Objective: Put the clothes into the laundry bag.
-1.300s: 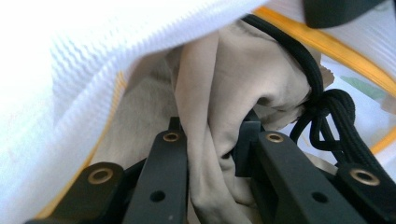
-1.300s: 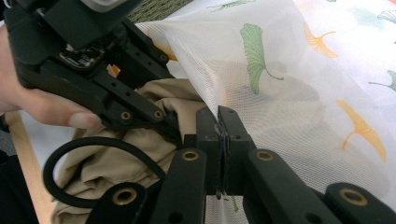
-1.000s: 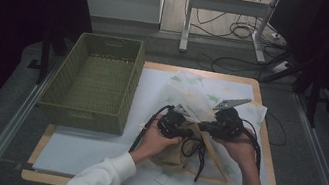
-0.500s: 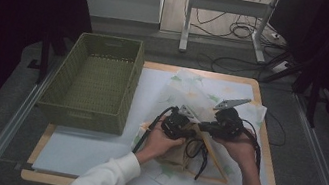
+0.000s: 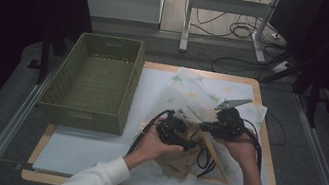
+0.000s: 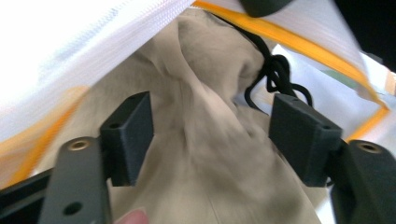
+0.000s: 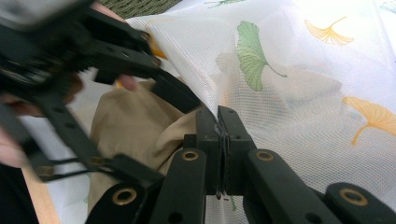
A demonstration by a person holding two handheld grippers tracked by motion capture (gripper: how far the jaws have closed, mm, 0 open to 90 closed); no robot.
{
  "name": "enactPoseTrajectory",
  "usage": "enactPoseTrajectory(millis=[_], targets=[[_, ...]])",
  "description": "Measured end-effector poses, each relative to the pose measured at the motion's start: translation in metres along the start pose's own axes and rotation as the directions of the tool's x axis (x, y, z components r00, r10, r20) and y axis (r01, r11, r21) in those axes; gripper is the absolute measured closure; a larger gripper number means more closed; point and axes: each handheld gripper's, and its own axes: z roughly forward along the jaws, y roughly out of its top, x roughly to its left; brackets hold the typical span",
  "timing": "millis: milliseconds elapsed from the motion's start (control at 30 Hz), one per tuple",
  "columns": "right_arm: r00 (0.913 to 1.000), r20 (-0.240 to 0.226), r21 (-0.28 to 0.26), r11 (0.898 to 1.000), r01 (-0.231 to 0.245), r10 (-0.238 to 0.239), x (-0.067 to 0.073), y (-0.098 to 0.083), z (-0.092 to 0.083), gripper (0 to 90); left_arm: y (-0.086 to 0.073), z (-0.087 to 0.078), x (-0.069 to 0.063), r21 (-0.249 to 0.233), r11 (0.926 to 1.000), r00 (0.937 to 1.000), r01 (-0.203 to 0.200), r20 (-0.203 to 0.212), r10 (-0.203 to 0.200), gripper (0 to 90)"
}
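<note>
Basket (image 5: pixel 93 80) apparently empty; right claw (image 7: pixel 218 122) pinches mesh bag (image 7: pixel 299 79), left claw (image 6: pixel 212 135) spread over tan cloth (image 6: pixel 205 154).

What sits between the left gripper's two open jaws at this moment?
In the left gripper view, tan cloth lies between the left gripper's open jaws, under the lifted white mesh bag.
</note>
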Motion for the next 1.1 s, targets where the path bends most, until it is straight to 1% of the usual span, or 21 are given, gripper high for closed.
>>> enactPoseTrajectory(millis=[67, 100, 133, 167, 200, 333, 433, 500, 567, 667, 700, 733, 767, 867, 900, 1000, 1100], targets=[[1.0, 0.0, 0.001, 1.0, 0.001, -0.001, 0.0, 0.0, 0.001, 87.0, -0.003, -0.006, -0.001, -0.001, 1.0, 1.0, 0.005, 0.0, -0.005, 23.7], [1.0, 0.0, 0.002, 1.0, 0.001, -0.001, 0.0, 0.0, 0.001, 87.0, -0.005, -0.01, -0.001, 0.001, 1.0, 1.0, 0.0, -0.006, 0.0, 21.1], [1.0, 0.001, 0.003, 1.0, 0.002, -0.002, 0.0, 0.0, 0.002, 87.0, -0.008, -0.016, -0.002, -0.006, 1.0, 1.0, 0.0, -0.008, 0.0, 19.8], [1.0, 0.0, 0.005, 1.0, 0.003, -0.003, 0.0, 0.0, 0.002, 87.0, -0.009, -0.018, -0.003, -0.012, 0.9999, 1.0, 0.006, -0.002, -0.006, 18.8], [1.0, 0.0, 0.006, 1.0, 0.003, -0.003, 0.0, 0.0, 0.002, 87.0, -0.01, -0.021, -0.003, -0.013, 0.9999, 1.0, 0.004, 0.001, -0.004, 18.1], [1.0, 0.001, 0.007, 1.0, 0.002, -0.002, 0.001, 0.0, 0.003, 87.0, -0.02, -0.035, -0.006, -0.033, 0.9993, 0.9998, -0.018, 0.011, 0.019, 16.3], [1.0, 0.002, 0.009, 1.0, 0.002, -0.002, 0.0, -0.001, 0.003, 87.0, -0.029, -0.045, -0.005, -0.043, 0.9989, 0.9998, -0.017, 0.01, 0.018, 17.4], [1.0, 0.001, 0.011, 1.0, 0.001, -0.001, 0.0, -0.001, 0.004, 87.0, -0.037, -0.05, -0.004, -0.049, 0.9988, 0.9998, -0.01, 0.017, 0.011, 20.0], [1.0, 0.001, 0.015, 1.0, 0.002, -0.002, 0.001, -0.001, 0.005, 87.0, -0.044, -0.055, -0.002, -0.052, 0.9986, 0.9997, -0.01, 0.021, 0.011, 23.8], [1.0, 0.001, 0.017, 1.0, 0.001, -0.001, 0.001, -0.001, 0.005, 86.9, -0.053, -0.059, 0.0, -0.04, 0.9991, 0.9997, -0.015, 0.019, 0.015, 33.2], [1.0, 0.001, 0.017, 1.0, 0.001, -0.001, 0.001, -0.001, 0.005, 86.9, -0.056, -0.06, 0.001, -0.031, 0.9995, 0.9997, -0.011, 0.023, 0.012, 38.6], [1.0, 0.001, 0.016, 1.0, 0.001, -0.001, 0.002, -0.001, 0.005, 86.9, -0.058, -0.06, 0.001, -0.026, 0.9996, 0.9996, -0.008, 0.028, 0.008, 47.8], [1.0, 0.0, 0.015, 1.0, 0.003, -0.003, 0.002, -0.001, 0.005, 87.0, -0.061, -0.06, 0.002, -0.01, 0.9999, 0.9993, -0.014, 0.034, 0.014, 53.2], [1.0, 0.001, 0.014, 1.0, 0.006, -0.006, 0.002, 0.0, 0.005, 86.9, -0.069, -0.057, 0.001, 0.027, 0.9992, 0.9987, -0.03, 0.043, 0.028, 74.7], [1.0, 0.0, 0.014, 1.0, 0.005, -0.005, 0.002, -0.001, 0.005, 87.0, -0.071, -0.056, 0.0, 0.043, 0.9984, 0.9981, -0.037, 0.05, 0.035, 79.3], [1.0, 0.0, 0.013, 1.0, 0.003, -0.003, 0.002, -0.001, 0.005, 87.0, -0.075, -0.053, -0.002, 0.073, 0.9959, 0.9967, -0.054, 0.064, 0.05, 87.8], [1.0, 0.0, 0.013, 1.0, 0.003, -0.003, 0.002, -0.001, 0.005, 87.0, -0.077, -0.048, -0.006, 0.103, 0.9917, 0.9947, -0.076, 0.078, 0.068, 89.8]])
